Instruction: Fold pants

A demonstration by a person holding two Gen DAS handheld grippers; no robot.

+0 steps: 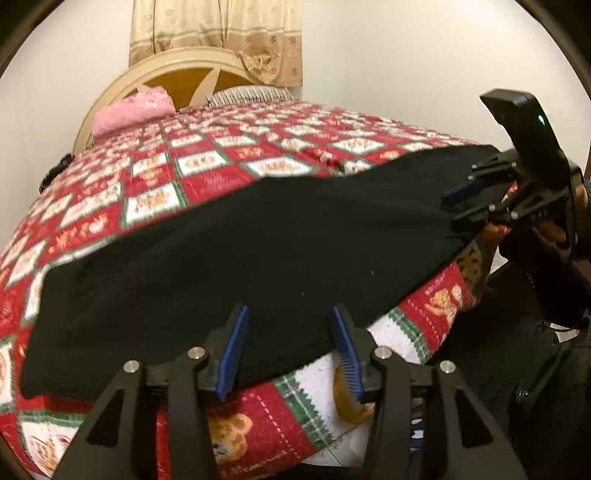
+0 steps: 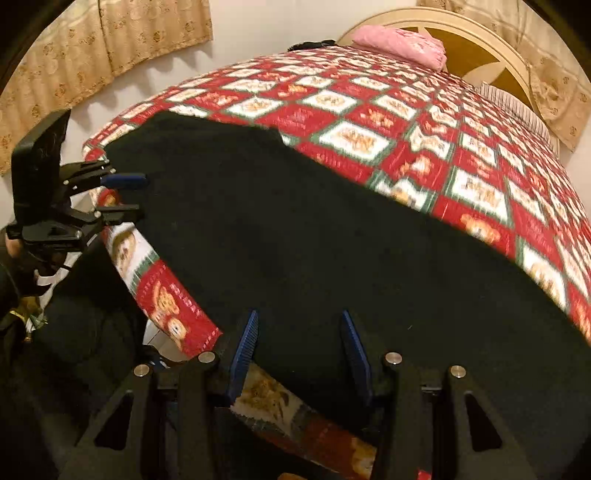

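Observation:
Black pants (image 1: 240, 258) lie flat along the near edge of a bed covered by a red, white and green quilt (image 1: 166, 166). My left gripper (image 1: 288, 314) is open, its blue pads (image 1: 232, 350) on either side of the pants' near edge. My right gripper (image 2: 297, 317) is open at the near edge of the pants (image 2: 295, 229) too. In the left wrist view the right gripper (image 1: 456, 194) shows at the pants' right end, jaws apart. In the right wrist view the left gripper (image 2: 131, 197) shows at the pants' left end, jaws apart.
A pink folded cloth (image 1: 133, 112) and a striped pillow (image 1: 247, 94) lie by the cream headboard (image 1: 173, 70). Beige curtains (image 1: 218, 33) hang behind. The quilt (image 2: 406, 122) stretches beyond the pants. The bed's edge drops to a dark floor area (image 2: 74, 350).

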